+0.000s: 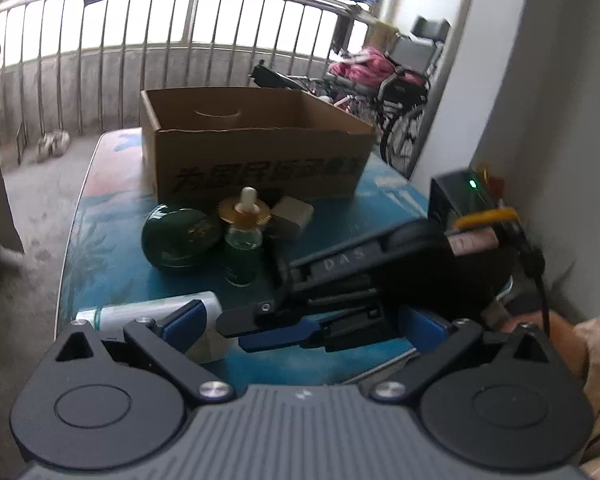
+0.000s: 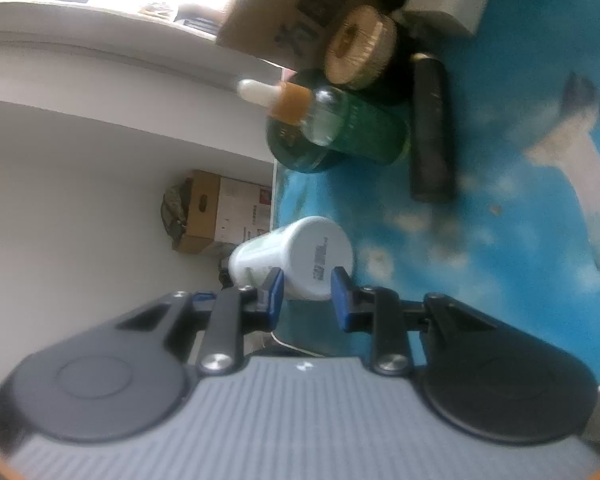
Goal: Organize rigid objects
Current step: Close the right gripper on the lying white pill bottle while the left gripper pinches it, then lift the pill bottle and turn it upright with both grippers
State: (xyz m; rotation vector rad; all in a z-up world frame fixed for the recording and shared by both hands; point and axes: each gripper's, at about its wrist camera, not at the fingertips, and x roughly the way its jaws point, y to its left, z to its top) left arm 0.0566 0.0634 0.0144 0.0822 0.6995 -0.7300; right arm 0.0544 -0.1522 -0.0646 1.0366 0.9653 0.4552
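A white bottle (image 1: 148, 314) lies on its side at the near edge of the blue printed table (image 1: 108, 272). My left gripper (image 1: 304, 322) is open wide just above that edge. My right gripper (image 1: 240, 332) reaches across in front of it, its tips beside the bottle's end. In the right wrist view, rolled sideways, the right gripper (image 2: 308, 296) keeps its blue pads a narrow gap apart, with the white bottle (image 2: 296, 256) just ahead and wider than the gap. Behind stand a green jar (image 1: 180, 238), a dropper bottle (image 1: 242, 248), a golden disc (image 1: 244, 212) and a beige block (image 1: 292, 216).
An open cardboard box (image 1: 256, 148) stands at the back of the table. A black stick (image 2: 432, 132) lies beside the dropper bottle (image 2: 340, 124). A black device (image 1: 460, 196) with a green light sits against the right wall. Railing and a wheelchair (image 1: 404, 92) are beyond.
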